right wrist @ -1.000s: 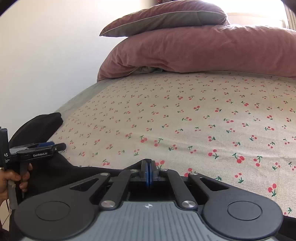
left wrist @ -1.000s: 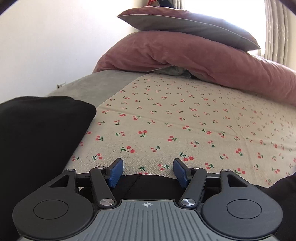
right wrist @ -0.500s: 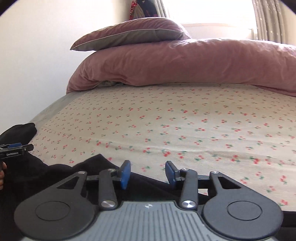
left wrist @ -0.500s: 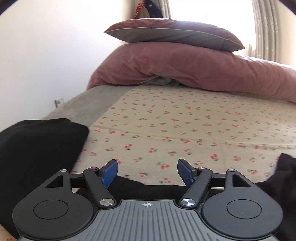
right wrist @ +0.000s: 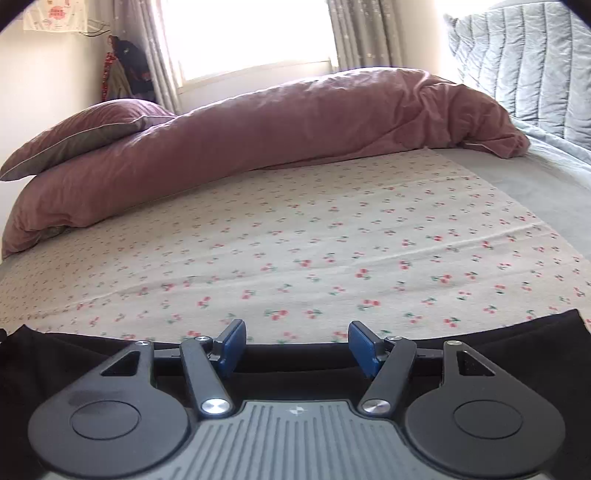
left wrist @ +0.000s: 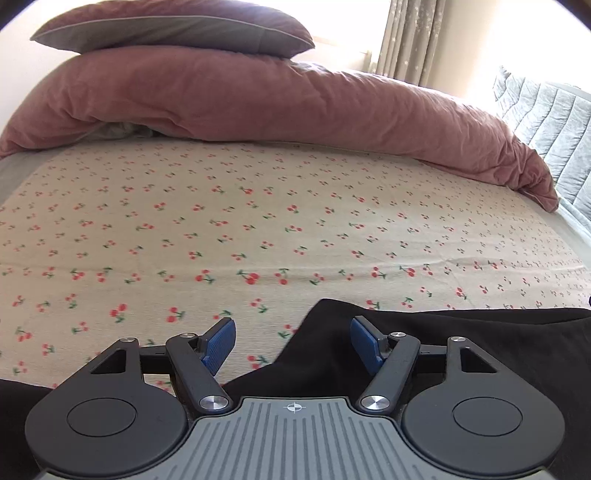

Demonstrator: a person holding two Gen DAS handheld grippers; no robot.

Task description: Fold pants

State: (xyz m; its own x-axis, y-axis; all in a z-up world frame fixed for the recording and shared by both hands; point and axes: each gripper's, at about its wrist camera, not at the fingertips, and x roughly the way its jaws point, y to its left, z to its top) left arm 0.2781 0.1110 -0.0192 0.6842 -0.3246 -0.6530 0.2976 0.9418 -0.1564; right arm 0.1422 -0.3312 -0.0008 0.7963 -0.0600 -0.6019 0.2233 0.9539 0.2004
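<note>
- On the cherry-print bed sheet point(left wrist: 258, 221), black pants point(left wrist: 480, 343) are seen lying along the near edge of the bed, directly under both tools.
- Left tongs point(left wrist: 291, 343) are pictured released, the blue pads spread wide; a raised peak of the dark cloth is seen between and below them, but nothing is gripped.
- Right tongs point(right wrist: 297, 345) are likewise shown spread apart and holding nothing, poised above a long, fairly straight edge of the pants point(right wrist: 517, 332).
- No folded stack can be made out from either wrist view; most of the garment is hidden beneath the tools, so how many folds have been made cannot be told.
- Judged from the loose spread of cloth and both tools empty, the folding is taken to be unfinished, with a fresh grip on an edge or corner probably needed next.
- A pink duvet point(left wrist: 295, 99) and a pillow point(left wrist: 166, 26) are shown heaped at the far side, well apart from the work.
</note>
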